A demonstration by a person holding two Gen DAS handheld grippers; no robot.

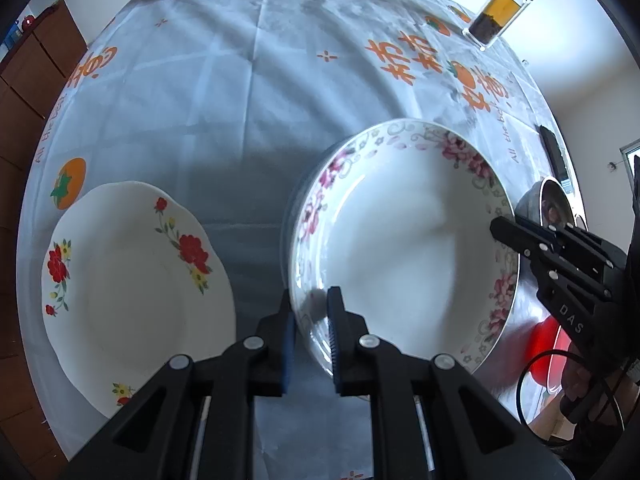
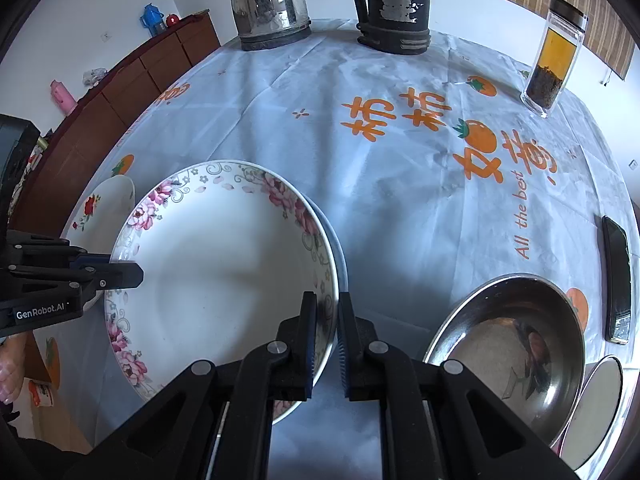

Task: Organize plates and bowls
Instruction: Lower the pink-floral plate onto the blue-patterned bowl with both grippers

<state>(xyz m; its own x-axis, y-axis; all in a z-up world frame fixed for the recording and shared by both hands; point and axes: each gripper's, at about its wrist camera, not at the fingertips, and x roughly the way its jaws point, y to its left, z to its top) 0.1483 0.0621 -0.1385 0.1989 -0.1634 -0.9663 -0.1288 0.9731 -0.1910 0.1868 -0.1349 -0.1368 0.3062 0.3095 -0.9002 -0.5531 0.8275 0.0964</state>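
A large white bowl with a pink flower rim (image 1: 400, 240) (image 2: 224, 264) is held between both grippers just above the table. My left gripper (image 1: 310, 312) is shut on its left rim; it also shows in the right wrist view (image 2: 120, 270). My right gripper (image 2: 327, 320) is shut on its right rim; it also shows in the left wrist view (image 1: 504, 232). A white plate with red flowers (image 1: 132, 288) (image 2: 100, 208) lies on the table left of the bowl. A steel bowl (image 2: 512, 344) (image 1: 552, 200) sits to the right.
A steel kettle (image 2: 268, 0) and a dark flask (image 2: 394, 4) stand at the table's far edge. A glass tea jar (image 2: 556, 52) stands at the far right. A phone (image 2: 618, 280) lies near the right edge. A second steel dish (image 2: 596, 404) sits by the steel bowl.
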